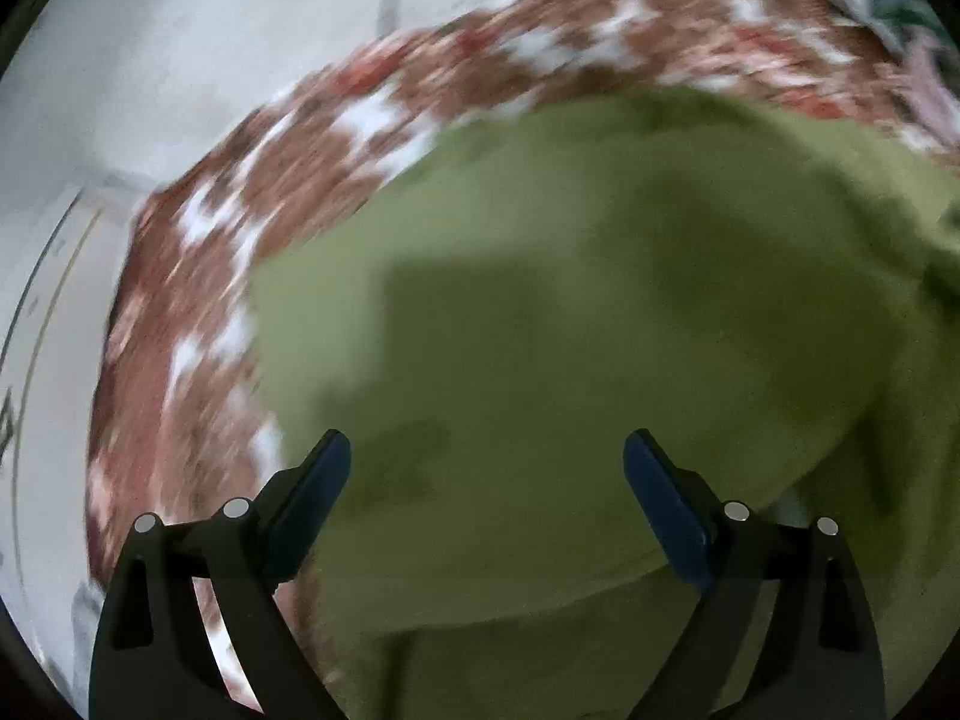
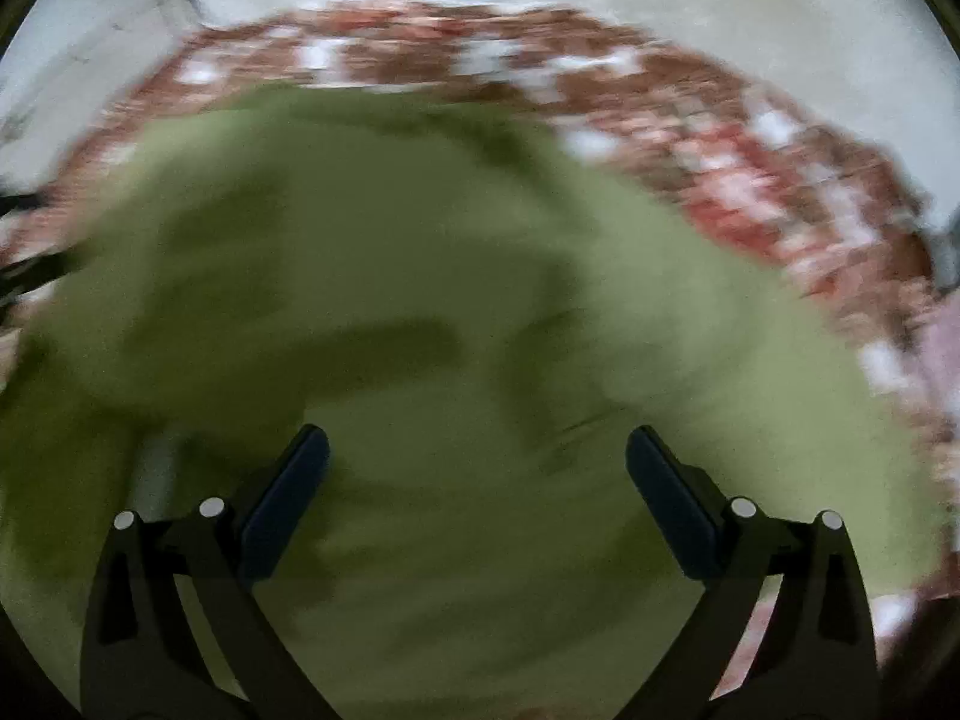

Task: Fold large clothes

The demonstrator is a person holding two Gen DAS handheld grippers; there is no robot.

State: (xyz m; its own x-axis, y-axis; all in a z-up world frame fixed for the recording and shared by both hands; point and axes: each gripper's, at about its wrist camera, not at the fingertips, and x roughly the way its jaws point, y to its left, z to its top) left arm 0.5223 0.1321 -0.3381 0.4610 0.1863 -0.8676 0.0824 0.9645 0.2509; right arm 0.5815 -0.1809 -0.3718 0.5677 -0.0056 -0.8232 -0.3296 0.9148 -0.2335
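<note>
Green cloth (image 1: 540, 300), the large garment we are folding, lies spread ahead of and beneath both of our grippers, on top of a red, brown and white patterned cover (image 1: 198, 276). Our left gripper (image 1: 486, 468) stands with its jaws spread wide and nothing between them; the garment sits below the fingertips, apart from the pads. Our right gripper (image 2: 477, 462) is likewise spread and empty above the same green cloth (image 2: 450, 252), with the patterned cover (image 2: 750, 180) showing beyond it and to its right. Both views are smeared, so we cannot make out seams, sleeves or a clean edge.

We judge that neither gripper holds the cloth at present. The risks from here: with the picture this blurred, we may close on a single layer where two are meant, or catch the patterned cover together with the garment near its border. A pinch taken far from a corner would drag the cloth askew and leave the fold crooked.
</note>
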